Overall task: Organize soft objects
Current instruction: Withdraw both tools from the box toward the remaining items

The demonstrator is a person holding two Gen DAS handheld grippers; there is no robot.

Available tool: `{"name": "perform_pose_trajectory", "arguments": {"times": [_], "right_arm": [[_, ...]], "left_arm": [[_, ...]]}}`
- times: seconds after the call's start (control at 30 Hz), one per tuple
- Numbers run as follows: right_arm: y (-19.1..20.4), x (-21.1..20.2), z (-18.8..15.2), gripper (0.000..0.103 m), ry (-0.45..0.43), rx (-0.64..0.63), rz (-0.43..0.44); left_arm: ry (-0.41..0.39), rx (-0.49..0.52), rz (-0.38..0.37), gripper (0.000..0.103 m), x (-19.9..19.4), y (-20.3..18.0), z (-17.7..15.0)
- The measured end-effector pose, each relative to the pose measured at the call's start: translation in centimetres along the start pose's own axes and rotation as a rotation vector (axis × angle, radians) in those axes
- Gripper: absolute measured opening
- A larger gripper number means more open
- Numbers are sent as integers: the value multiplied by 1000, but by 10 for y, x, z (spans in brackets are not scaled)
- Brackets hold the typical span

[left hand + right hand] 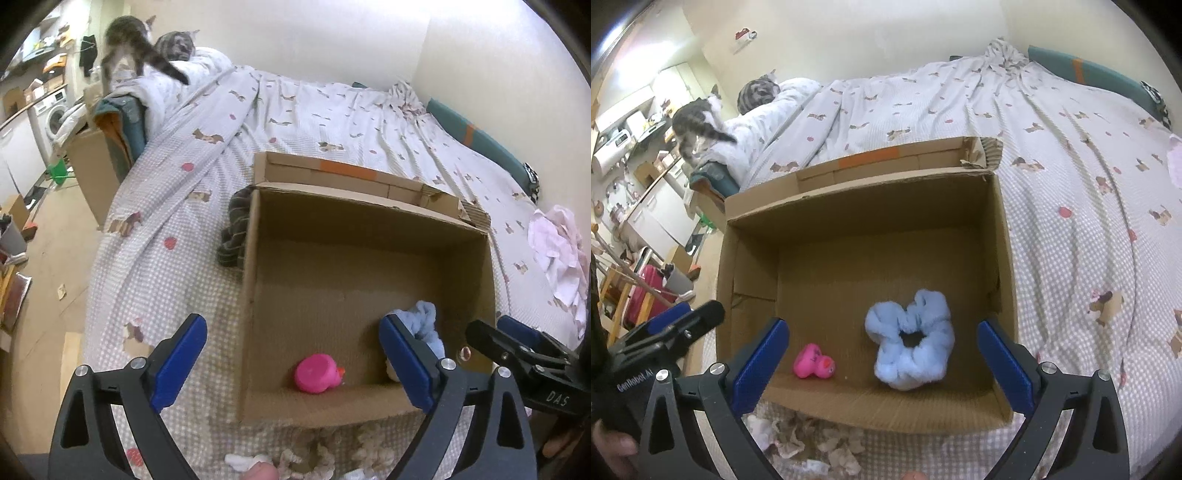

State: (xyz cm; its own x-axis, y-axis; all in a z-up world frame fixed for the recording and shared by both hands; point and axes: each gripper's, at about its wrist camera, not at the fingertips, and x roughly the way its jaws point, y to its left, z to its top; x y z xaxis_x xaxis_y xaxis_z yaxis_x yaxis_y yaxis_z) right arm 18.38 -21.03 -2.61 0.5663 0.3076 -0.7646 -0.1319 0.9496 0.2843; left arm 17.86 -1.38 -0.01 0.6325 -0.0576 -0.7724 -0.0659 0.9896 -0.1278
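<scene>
In the cardboard box [849,236], the blue scrunchie [910,341] lies beyond the right gripper [882,363] (jaws spread, empty).

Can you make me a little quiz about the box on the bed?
1. True or false: the cardboard box has a lid shut on top.
2. Which lies in the box beside the pink duck? A) blue scrunchie B) banana C) shoe
3. Are the right tool and left tool holding anything?

Key: 1 false, it is open. 2 A. 3 No, both are open and empty.
</scene>
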Motion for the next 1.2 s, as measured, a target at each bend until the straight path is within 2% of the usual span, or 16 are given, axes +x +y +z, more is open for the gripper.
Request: {"name": "perform_pose_trajectory", "arguments": {"times": [0.1,0.27,0.6,0.73,0.8,0.87,1.07,1.2], "right_arm": [[2,-8,-6,103,1,-9,-3],[8,-21,-19,103,0,-34,-17],[8,-39,-55,103,25,-5,-43],[3,-37,-72,103,72,32,-62],[1,-36,-78,103,92,45,-72],[0,-34,-84,103,118,59,-55],[4,-20,-106,103,232,57,67],[20,-3,-120,103,357,18,173]], "left_arm": [[-3,13,32,94,-12,5,-6],[2,11,38,94,-31,13,-18],[14,28,98,94,-54,28,-48],[73,-1,55,94,-55,38,-60],[87,-8,57,94,-56,42,-64],[100,-14,66,94,-56,45,-68],[155,6,117,94,-44,59,-87],[216,-8,91,94,-33,68,-94]]}}
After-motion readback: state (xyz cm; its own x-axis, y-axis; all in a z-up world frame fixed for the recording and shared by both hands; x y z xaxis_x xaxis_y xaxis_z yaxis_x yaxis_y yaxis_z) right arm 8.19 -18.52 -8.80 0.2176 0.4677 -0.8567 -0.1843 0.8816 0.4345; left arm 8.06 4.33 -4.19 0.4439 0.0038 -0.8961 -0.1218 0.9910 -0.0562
